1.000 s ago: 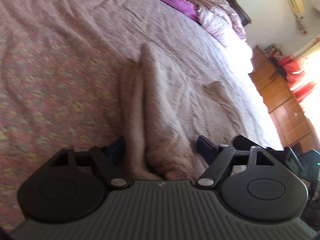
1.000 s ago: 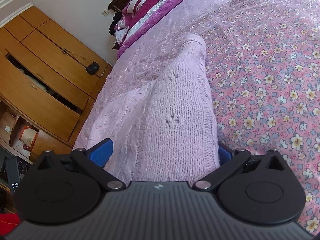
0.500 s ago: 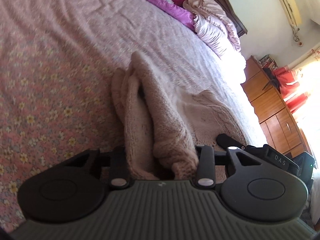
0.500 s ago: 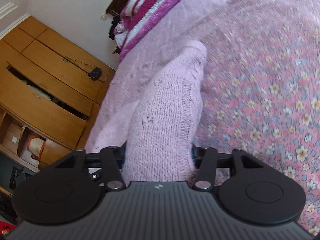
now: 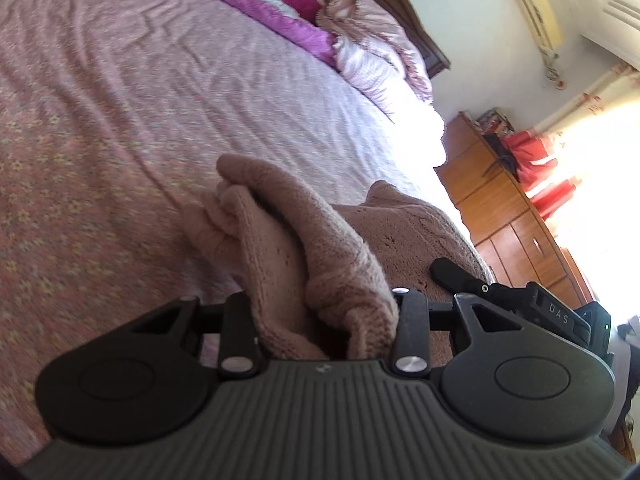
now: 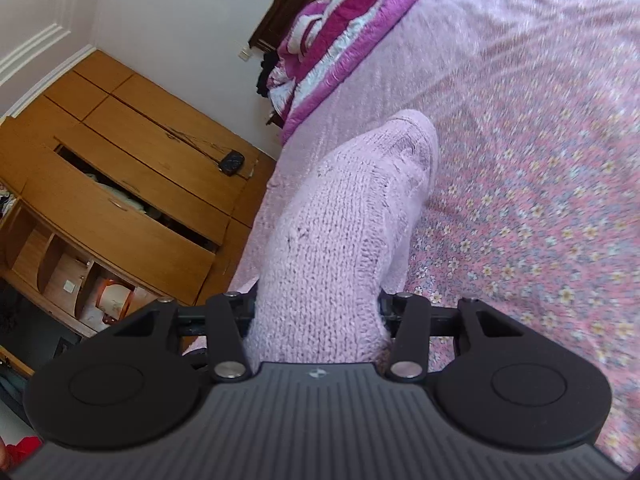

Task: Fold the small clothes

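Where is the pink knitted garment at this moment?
The pink knitted garment is bunched between both grippers above the floral bedspread: the right gripper clamps one part, the left gripper another.

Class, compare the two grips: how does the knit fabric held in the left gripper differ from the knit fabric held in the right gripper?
The left gripper pinches bunched, layered folds of the pink knitted garment, with a dark gap between layers. The right gripper clamps one smooth, rounded fold. The left's fabric looks tan in shadow; the right's looks pale lilac. Both are shut on knit above the floral bedspread.

Sweater [image 5: 304,240] on bedspread [image 5: 120,120], quilt [image 5: 280,4] behind (at the headboard end), dresser [image 5: 516,232] right of bed
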The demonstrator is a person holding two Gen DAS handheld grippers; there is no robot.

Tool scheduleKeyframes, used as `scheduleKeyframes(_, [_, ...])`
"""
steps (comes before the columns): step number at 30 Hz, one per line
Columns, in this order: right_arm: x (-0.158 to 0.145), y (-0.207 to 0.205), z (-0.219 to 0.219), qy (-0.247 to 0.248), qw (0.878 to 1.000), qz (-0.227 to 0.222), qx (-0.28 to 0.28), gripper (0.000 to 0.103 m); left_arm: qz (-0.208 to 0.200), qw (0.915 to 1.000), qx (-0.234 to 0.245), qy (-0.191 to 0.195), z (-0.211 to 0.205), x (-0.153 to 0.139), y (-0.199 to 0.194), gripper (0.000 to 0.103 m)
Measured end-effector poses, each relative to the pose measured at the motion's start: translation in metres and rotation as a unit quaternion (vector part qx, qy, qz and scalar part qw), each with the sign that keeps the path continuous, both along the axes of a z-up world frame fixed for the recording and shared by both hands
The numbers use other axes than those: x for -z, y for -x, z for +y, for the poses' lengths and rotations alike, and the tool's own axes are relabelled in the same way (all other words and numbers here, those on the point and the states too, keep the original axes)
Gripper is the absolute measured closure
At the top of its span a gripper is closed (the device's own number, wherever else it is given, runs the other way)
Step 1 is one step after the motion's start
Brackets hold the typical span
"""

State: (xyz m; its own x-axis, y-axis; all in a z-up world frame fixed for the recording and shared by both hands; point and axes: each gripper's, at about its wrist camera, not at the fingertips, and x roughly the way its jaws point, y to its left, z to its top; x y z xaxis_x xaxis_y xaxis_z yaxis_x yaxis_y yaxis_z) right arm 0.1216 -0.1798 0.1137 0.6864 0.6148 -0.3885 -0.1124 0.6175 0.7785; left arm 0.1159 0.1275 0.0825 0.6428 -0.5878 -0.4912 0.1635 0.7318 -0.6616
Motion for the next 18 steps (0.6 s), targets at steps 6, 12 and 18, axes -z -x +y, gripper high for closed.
scheduleKeyframes(6, [-0.020,0.038,-0.029,0.012,1.000,-0.018,0.009,0.052,-0.014,0.9994,0.030,0.003,-0.025,-0.009,0.017,0.064])
scheduleKeyframes(12, [-0.015,0.069,-0.053,0.025,0.999,-0.017,0.019,0.052,-0.007,0.9985,0.054,-0.006,-0.048,0.002,0.029,0.064])
scheduleKeyframes(18, [0.027,0.086,-0.066,0.041,0.998,0.033,0.031,0.052,0.037,0.9970,0.063,-0.026,-0.061,0.040,0.034,0.063])
